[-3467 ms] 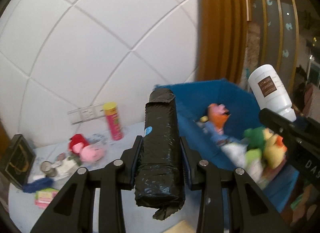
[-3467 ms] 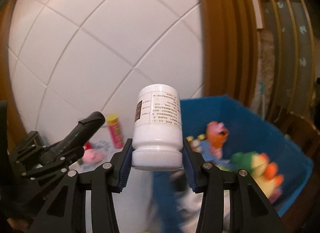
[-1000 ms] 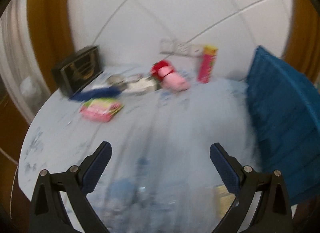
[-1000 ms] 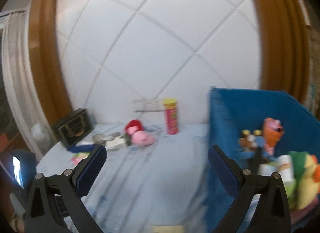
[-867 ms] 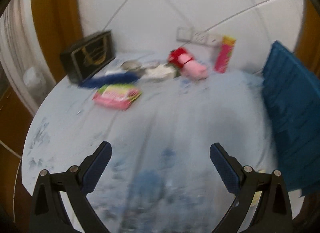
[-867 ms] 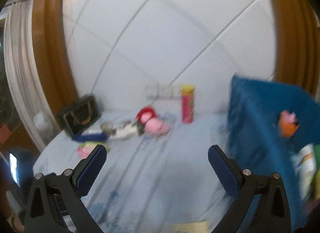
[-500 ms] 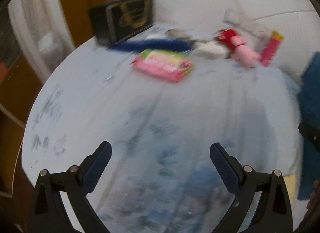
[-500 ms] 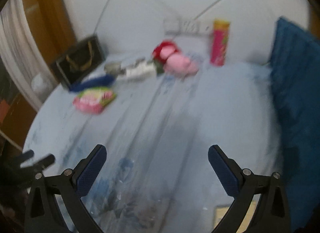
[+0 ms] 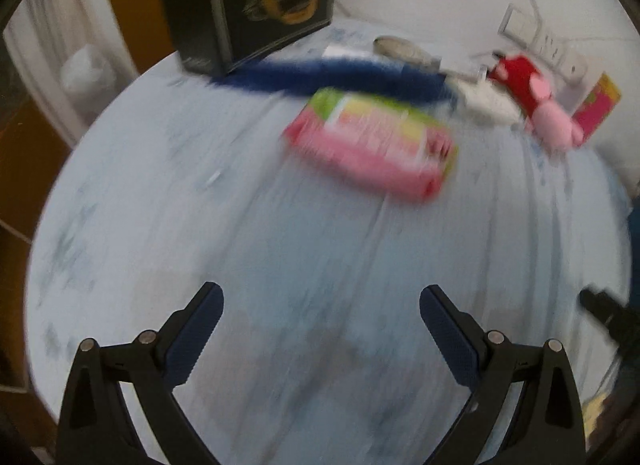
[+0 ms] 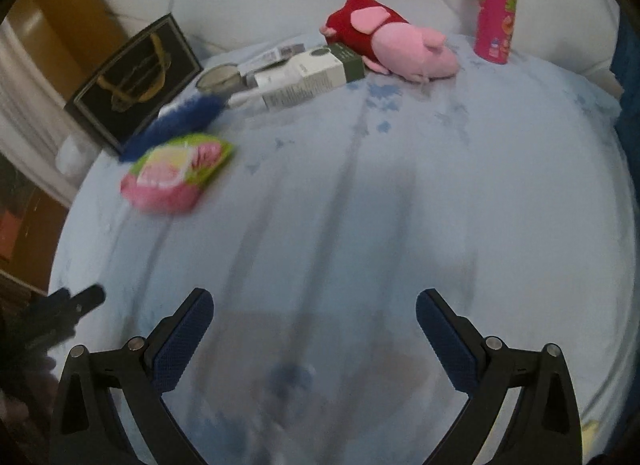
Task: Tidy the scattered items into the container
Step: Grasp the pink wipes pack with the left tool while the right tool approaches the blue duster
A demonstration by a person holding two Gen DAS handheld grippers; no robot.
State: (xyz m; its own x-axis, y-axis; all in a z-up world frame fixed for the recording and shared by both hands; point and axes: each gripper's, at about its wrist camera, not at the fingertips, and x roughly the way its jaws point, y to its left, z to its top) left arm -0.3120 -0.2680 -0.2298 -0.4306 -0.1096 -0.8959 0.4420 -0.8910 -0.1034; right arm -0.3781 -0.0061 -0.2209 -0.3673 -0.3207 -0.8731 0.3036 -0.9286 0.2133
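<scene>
Left gripper (image 9: pixel 320 301): jaws spread wide, empty.
Right gripper (image 10: pixel 314 305): likewise wide, empty.
Nearest item: flat pink-and-green soft packet (image 9: pixel 370 143) — ahead of the left gripper, slightly right, long axis crosswise; well left of the right gripper, so left is nearer.
Container: blue bin edge (image 10: pixel 628 77) — far right.

Pink-green packet (image 10: pixel 176 173) lies flat (blurred) near plush pig (image 10: pixel 400 45).

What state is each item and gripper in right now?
left gripper: open, empty.
right gripper: open, empty.
pink snack pack: lying flat.
plush pig: on its side.
chip can: upright.
white-green carton: lying down.
black box: leaning, tilted.
</scene>
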